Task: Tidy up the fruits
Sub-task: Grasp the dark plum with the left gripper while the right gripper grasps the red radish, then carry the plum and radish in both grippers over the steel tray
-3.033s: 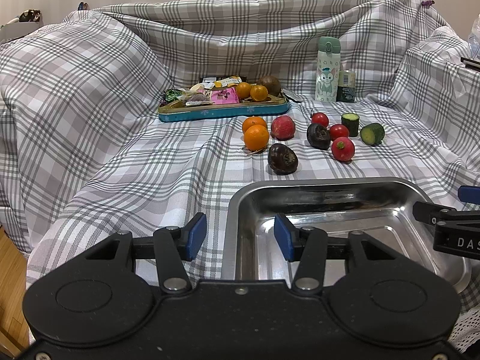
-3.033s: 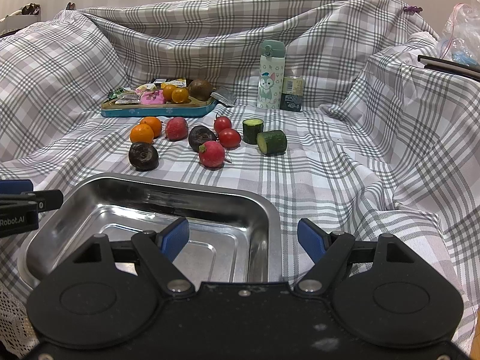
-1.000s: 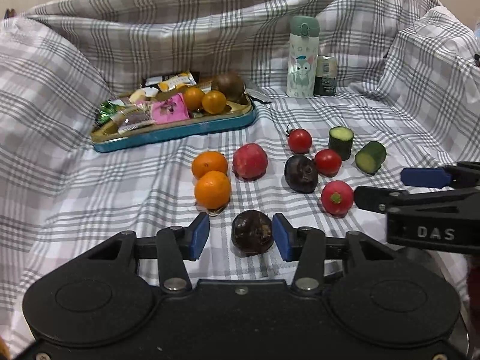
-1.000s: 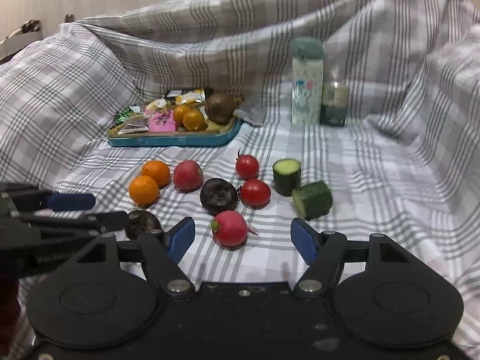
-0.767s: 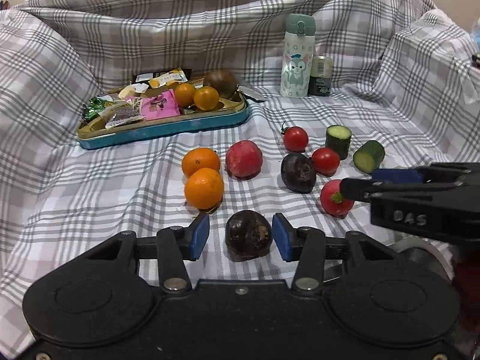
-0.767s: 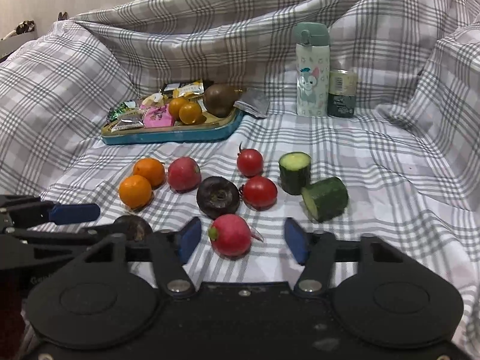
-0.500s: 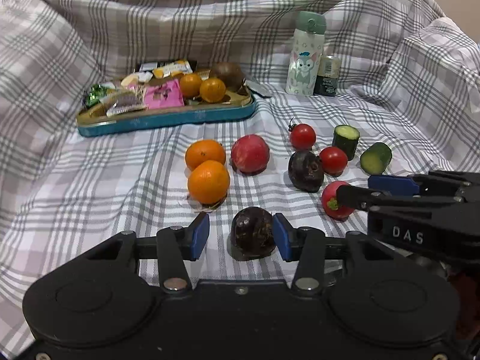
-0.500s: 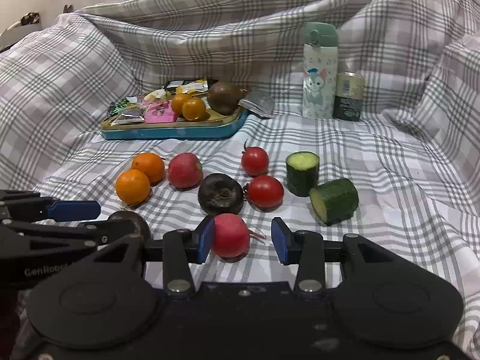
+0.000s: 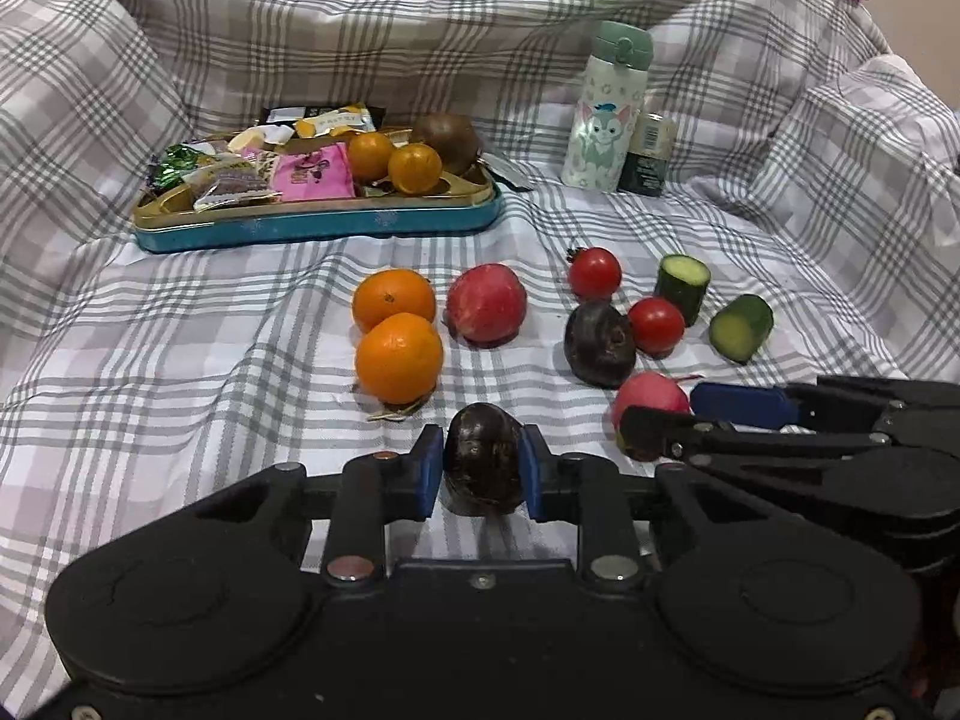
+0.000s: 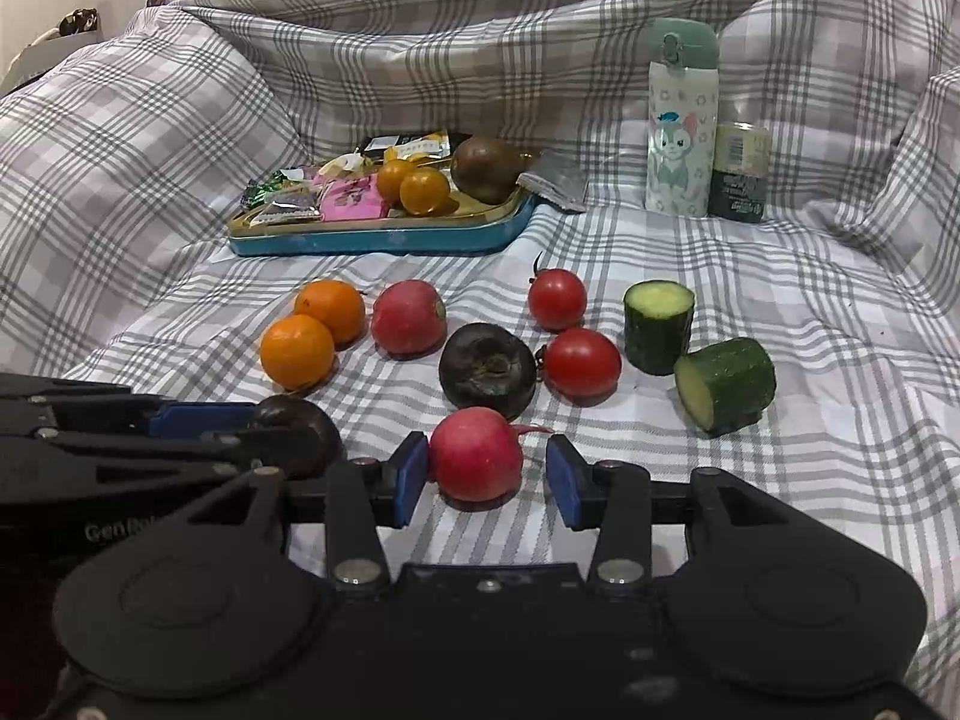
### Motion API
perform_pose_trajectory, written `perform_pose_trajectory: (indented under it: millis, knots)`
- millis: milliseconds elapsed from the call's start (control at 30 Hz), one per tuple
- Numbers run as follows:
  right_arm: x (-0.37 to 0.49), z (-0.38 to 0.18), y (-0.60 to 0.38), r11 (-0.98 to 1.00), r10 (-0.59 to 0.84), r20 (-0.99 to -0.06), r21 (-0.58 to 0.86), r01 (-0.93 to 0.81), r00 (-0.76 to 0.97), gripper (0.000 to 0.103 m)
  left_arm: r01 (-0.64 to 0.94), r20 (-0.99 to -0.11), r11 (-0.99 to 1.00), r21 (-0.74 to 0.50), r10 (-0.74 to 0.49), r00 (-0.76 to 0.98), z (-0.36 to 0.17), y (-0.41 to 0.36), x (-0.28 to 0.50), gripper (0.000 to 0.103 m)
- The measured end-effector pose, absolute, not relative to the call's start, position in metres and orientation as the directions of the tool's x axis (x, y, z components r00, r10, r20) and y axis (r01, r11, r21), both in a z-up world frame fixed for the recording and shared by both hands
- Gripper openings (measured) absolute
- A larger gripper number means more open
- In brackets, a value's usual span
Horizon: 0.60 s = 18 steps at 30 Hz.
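On the plaid cloth lie two oranges (image 9: 398, 357), a red fruit (image 9: 486, 303), two tomatoes (image 9: 656, 324), two cucumber pieces (image 9: 741, 327) and a dark fruit (image 9: 600, 343). My left gripper (image 9: 480, 468) is closing, and both blue pads press on a second dark round fruit (image 9: 483, 459) resting on the cloth. My right gripper (image 10: 486, 480) straddles a red radish (image 10: 477, 456). Its jaws are opening, with the left pad at the radish's side and the right pad clear of it. Each gripper shows in the other's view: the left gripper (image 10: 240, 426) and the right gripper (image 9: 678, 414).
A teal tin tray (image 9: 312, 225) with snack packets, two small oranges and a brown fruit stands at the back left. A mint-capped bottle (image 9: 606, 120) and a dark can (image 9: 648, 153) stand at the back right. The cloth rises in folds on all sides.
Both grippers left the steel tray and came down over the fruits. The left jaws went from wide to shut on the dark fruit. The right jaws narrowed around the radish, then widened slightly.
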State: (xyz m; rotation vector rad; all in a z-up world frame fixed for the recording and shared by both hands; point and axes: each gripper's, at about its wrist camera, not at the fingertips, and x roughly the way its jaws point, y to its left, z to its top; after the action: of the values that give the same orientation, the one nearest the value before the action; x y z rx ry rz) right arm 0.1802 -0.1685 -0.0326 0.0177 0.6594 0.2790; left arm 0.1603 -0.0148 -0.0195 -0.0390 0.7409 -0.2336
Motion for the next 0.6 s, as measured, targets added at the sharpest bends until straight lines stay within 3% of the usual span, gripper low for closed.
perform_pose_trajectory:
  millis: [533, 600]
  knots:
    - [0.193, -0.04, -0.172, 0.945, 0.327, -0.636, 0.241, -0.223, 0.699, 0.047, 0.153, -0.666, 0.972, -0.179, -0.234, 0.709, -0.02, -0.003, 0.165, 0.035]
    - [0.192, -0.04, -0.172, 0.943, 0.333, -0.634, 0.243, -0.229, 0.698, 0.044, 0.154, -0.666, 0.972, -0.179, -0.234, 0.708, -0.021, -0.003, 0.165, 0.035]
